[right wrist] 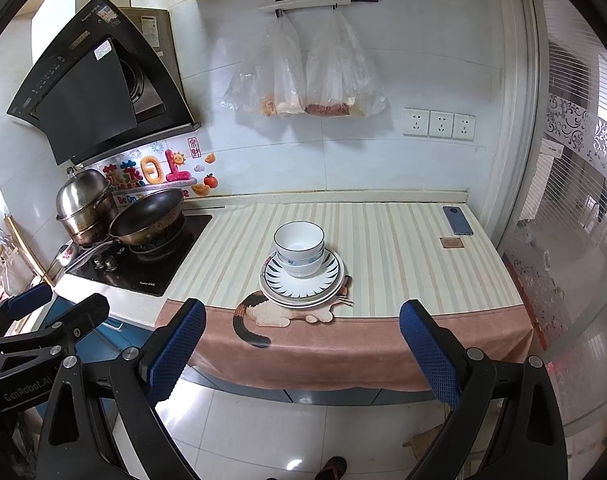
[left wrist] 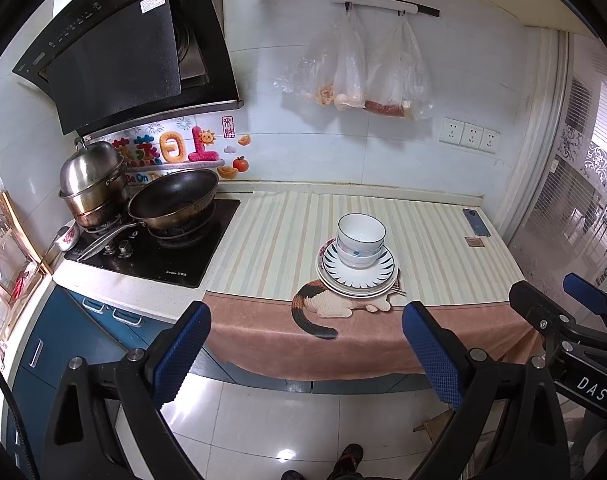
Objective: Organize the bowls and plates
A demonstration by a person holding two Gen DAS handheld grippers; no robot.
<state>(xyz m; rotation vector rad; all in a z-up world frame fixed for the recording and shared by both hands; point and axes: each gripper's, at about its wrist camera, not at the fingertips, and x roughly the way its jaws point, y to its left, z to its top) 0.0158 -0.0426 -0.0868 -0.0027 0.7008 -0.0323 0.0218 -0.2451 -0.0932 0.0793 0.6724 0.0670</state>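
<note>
Stacked white bowls [left wrist: 359, 240] with blue trim sit on a stack of plates [left wrist: 357, 278] whose top plate has a dark ray pattern, on the striped cloth of the counter. The bowls [right wrist: 299, 248] and plates [right wrist: 303, 286] show the same way in the right wrist view. My left gripper [left wrist: 303, 344] is open and empty, held back from the counter's front edge over the floor. My right gripper [right wrist: 301, 344] is open and empty, also in front of the counter. The right gripper [left wrist: 559, 300] shows at the right of the left wrist view.
A stove [left wrist: 155, 248] with a wok [left wrist: 175, 200] and a steel steamer pot [left wrist: 91, 184] stands at the left. A phone [left wrist: 476, 222] lies at the counter's back right. Plastic bags [left wrist: 359, 72] hang on the wall. A glass door [right wrist: 575, 200] is at the right.
</note>
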